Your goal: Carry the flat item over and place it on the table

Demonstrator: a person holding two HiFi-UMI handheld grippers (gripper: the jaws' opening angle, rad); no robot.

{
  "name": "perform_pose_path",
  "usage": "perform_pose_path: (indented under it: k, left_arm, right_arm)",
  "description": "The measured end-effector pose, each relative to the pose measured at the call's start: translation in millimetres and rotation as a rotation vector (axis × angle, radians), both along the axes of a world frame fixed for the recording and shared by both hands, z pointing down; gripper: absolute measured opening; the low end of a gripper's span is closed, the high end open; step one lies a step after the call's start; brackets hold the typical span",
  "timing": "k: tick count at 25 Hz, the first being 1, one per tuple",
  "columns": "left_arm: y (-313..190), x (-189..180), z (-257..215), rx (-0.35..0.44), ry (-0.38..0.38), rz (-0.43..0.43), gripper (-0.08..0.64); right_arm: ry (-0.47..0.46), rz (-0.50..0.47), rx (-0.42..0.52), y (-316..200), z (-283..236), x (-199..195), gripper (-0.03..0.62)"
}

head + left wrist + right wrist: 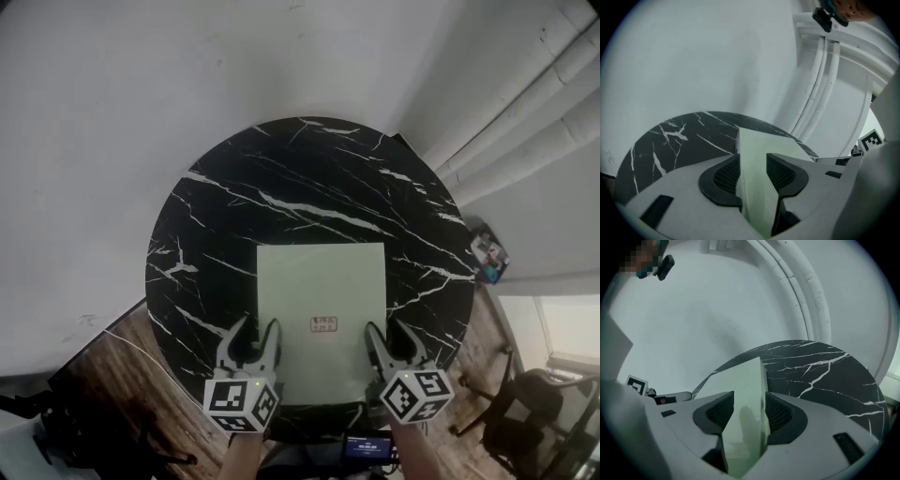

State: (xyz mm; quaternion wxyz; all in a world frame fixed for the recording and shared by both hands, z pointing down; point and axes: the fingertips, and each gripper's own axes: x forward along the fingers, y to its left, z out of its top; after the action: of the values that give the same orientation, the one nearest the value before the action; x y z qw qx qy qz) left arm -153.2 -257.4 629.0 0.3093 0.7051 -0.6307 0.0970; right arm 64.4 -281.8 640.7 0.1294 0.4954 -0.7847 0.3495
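— Marble table point(234, 206) fills the corner, with wall behind and pipes point(525, 103) to the right. Where's the board?

— The board point(322, 291) lies over the near half, its near edge past the rim. I can't tell whether it rests or hovers. The left gripper point(256, 330) and right gripper point(388, 330) are each clamped on a near corner.

— How do we set it down well?

— I'd keep both hands level, ease it forward until nothing overhangs, then release together. Bare marble shows beyond it, and the pipes stand well apart.

Small red label point(322, 324) on pale green flat item point(319, 281): print illegible; no other readable text
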Motion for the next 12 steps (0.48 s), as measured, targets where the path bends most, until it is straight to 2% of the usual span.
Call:
perform_pose_path:
  k: [4,7,12]
  left_arm:
    - [1.4,-5.2,-22.1,0.075,-0.034,-0.013,0.033]
    - [2.0,-3.3,-33.9,0.106,-0.035,0.003,0.012]
    - [8.0,4.0,-42.1,0.096,-0.038,0.048,0.012]
  right_arm:
    - [0.013,0.005,0.055,0.9,-14.7,2.5,0.177]
    - [0.0,-0.011,0.079,1.5,-25.8,-0.7,0.04]
    - [0.015,-0.054,0.127,7.8,-43.7,-8.5,0.023]
